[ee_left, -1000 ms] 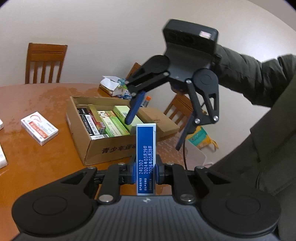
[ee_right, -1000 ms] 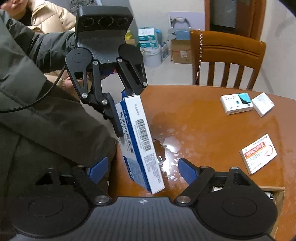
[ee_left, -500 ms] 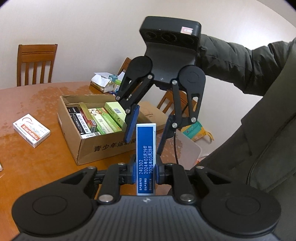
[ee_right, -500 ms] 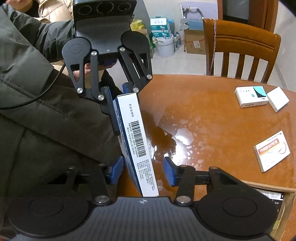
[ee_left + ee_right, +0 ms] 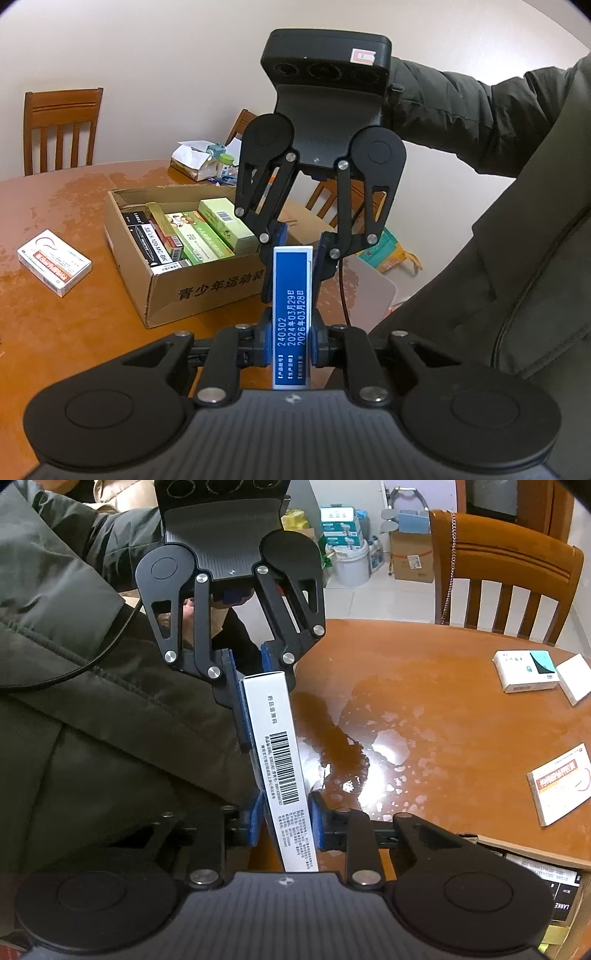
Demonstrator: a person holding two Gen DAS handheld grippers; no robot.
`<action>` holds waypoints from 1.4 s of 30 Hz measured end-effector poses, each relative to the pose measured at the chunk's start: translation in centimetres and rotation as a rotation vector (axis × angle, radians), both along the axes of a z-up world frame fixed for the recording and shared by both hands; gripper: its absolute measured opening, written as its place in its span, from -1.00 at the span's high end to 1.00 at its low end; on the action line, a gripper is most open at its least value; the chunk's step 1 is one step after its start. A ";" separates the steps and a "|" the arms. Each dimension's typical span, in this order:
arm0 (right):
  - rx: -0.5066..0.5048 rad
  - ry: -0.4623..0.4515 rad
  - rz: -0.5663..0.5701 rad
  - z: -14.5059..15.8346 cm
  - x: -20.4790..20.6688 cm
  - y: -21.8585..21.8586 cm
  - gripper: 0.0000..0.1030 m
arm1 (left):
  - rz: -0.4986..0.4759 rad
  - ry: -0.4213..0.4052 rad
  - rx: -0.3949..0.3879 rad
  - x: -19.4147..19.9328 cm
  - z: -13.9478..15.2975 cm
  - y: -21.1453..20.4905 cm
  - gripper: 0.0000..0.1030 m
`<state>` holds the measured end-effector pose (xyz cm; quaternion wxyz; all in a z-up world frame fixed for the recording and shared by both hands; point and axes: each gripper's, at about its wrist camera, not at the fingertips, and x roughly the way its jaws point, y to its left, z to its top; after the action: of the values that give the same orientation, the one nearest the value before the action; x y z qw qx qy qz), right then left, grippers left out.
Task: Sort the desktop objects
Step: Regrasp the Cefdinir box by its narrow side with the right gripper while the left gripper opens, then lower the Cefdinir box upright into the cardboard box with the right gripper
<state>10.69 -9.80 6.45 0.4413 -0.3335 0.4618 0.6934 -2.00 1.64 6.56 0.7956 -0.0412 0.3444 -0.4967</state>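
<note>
Glossy orange-brown wood fills both views: a round table [image 5: 461,709] with a pale glare patch near its middle and wooden chairs [image 5: 506,568] against a plain wall beyond it. At lower centre of the left wrist view, the left gripper [image 5: 291,345] is clamped on the near end of a slim blue-and-white box [image 5: 291,295], whose narrow blue edge with printed dates stands straight up the middle of the frame. From the top of that frame the right gripper [image 5: 293,254] reaches down on a dark green sleeve [image 5: 480,114]; its jaws have just been closing, and its blue pads now press the far end of the same box, so both tools hold it at once, lifted off the table at its near edge. In the right wrist view the box's white face with a barcode [image 5: 284,771] runs from lower centre up to the left gripper [image 5: 251,672] at upper centre. A cardboard carton [image 5: 207,288] packed with upright green and black packets sits left of centre in the left wrist view. A red-and-white medicine box [image 5: 53,262] lies flat on the table at far left, well apart from the carton. Two white boxes [image 5: 524,670] lie just beside each other at the right edge of the right wrist view.
</note>
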 end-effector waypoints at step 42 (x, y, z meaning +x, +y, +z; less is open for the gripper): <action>-0.318 -0.432 -0.352 -2.2 5.9 -17.8 0.57 | 0.728 0.291 -0.021 4.0 -9.0 2.6 -0.74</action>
<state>16.57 -27.57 4.29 0.5845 -0.4531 0.5105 0.4386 1.96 4.23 -2.43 0.8622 -0.2391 0.4113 -0.1743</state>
